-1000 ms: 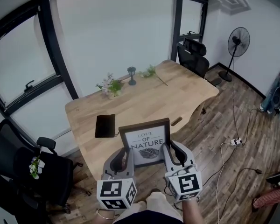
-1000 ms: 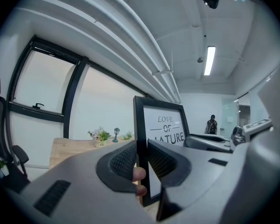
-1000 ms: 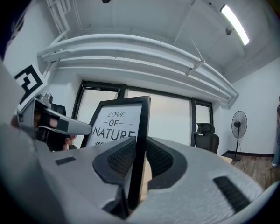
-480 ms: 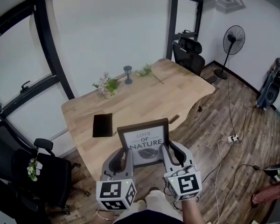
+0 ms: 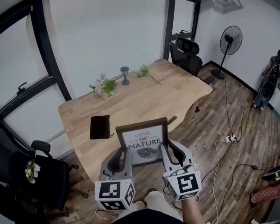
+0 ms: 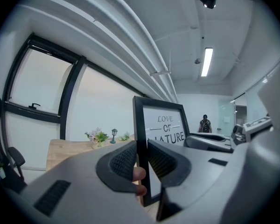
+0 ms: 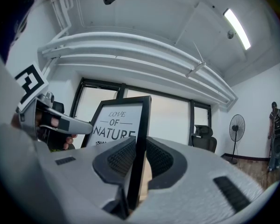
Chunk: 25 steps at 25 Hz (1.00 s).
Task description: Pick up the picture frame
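The picture frame (image 5: 143, 141) is black-edged with a white print reading "LOVE OF NATURE". It is held upright in the air, just in front of the wooden table's near edge. My left gripper (image 5: 122, 155) is shut on the frame's left edge, and the frame (image 6: 165, 125) fills the middle of the left gripper view with the pads (image 6: 122, 161) pressing on its rim. My right gripper (image 5: 171, 151) is shut on the right edge. In the right gripper view the frame (image 7: 119, 122) stands edge-on between the jaws.
The wooden table (image 5: 144, 99) carries a black notebook (image 5: 99, 126), a flower bunch (image 5: 102, 86), a small lantern (image 5: 125, 74) and a green sprig (image 5: 143, 71). Office chairs (image 5: 186, 55) (image 5: 23, 171) flank it. A standing fan (image 5: 231, 36), a person (image 5: 269, 78) and floor cables (image 5: 232, 138) are at the right.
Both grippers and the frame hold still. The head view has drifted, so the table sits slightly further left and a person by the right wall has come into view.
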### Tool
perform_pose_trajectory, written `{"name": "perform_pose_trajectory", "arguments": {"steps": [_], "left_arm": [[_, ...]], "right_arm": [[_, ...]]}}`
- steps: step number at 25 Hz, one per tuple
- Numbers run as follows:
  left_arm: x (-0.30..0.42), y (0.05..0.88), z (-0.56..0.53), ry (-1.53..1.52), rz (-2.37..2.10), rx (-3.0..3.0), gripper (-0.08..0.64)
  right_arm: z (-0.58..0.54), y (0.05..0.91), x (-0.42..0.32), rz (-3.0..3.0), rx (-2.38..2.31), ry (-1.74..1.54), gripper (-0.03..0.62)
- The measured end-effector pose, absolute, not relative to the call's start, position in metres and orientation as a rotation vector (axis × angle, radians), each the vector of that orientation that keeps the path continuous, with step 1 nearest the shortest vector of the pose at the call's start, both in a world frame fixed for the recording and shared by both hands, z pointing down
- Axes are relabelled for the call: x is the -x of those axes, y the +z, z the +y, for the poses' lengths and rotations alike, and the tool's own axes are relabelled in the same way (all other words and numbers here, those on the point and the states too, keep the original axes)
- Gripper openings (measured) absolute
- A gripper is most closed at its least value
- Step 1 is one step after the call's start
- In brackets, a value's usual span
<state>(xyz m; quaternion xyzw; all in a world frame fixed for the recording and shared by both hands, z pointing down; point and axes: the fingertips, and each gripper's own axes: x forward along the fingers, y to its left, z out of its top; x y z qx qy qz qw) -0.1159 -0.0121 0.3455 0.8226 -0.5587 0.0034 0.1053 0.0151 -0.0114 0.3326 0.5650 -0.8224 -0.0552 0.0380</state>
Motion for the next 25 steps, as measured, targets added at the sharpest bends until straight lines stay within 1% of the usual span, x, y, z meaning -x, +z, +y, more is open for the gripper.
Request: {"name": "perform_pose_trajectory", "arguments": {"steps": [11, 25], "left_arm": [[0.108, 0.343, -0.022, 0.019, -1.652, -2.43, 0.067], [0.079, 0.349, -0.032, 0.032, -1.661, -2.402, 0.067]], "right_arm": [[-0.024, 0.33, -0.021, -2.544, -1.711, -0.17, 0.069], [-0.038, 0.339, -0.051, -2.556, -1.666, -0.125, 0.069]]}}
